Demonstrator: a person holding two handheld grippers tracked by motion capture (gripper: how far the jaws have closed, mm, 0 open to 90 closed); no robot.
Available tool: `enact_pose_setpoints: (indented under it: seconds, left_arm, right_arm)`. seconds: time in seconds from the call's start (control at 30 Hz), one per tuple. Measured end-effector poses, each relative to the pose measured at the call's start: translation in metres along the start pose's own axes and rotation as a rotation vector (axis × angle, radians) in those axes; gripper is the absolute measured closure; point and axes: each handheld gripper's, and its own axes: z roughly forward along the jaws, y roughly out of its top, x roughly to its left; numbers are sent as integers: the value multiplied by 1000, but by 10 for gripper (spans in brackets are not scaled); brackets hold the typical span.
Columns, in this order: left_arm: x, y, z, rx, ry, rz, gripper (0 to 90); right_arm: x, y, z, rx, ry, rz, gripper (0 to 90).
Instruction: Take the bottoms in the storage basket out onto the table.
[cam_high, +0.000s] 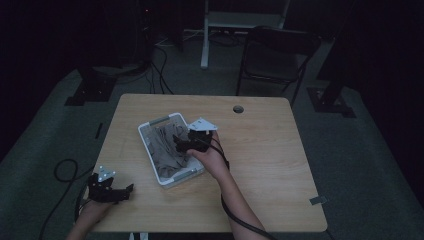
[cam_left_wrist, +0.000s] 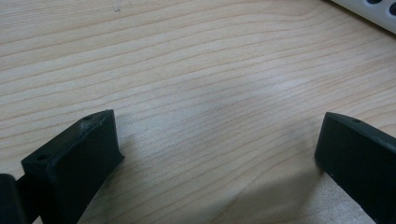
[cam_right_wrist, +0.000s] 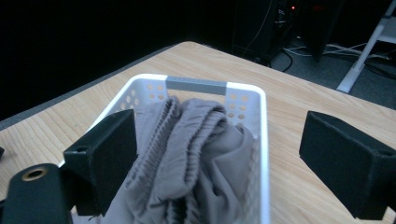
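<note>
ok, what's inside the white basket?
The white basket holds bunched grey cloth with an elastic waistband, heaped up to about its rim. Right gripper hangs open over it. The cloth hides the basket floor and anything underneath.

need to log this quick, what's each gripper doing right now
Left gripper: open, holding nothing, over bare table.
Right gripper: open, holding nothing, over the grey cloth in the white basket.

We find no text, label, brand, number or sign that we can read in any of these views. The white basket (cam_right_wrist: 261, 140), the grey cloth (cam_right_wrist: 196, 154) in it and the wooden counter (cam_left_wrist: 196, 70) bear no print that we can make out.
</note>
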Motion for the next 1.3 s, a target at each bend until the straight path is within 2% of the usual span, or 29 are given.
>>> enact_pose_setpoints:
  seconds: [0.43,0.77,1.3]
  left_arm:
    - [0,0,0,1,-1,0,4]
    - [0,0,0,2,-2,-1,4]
    - [0,0,0,0,-1,-1,4]
  right_arm:
    - [17,-1,28,17,-5,-9,109]
    - [25,-5,48,32,-6,4,109]
    - [36,-22,78,82,3,18,109]
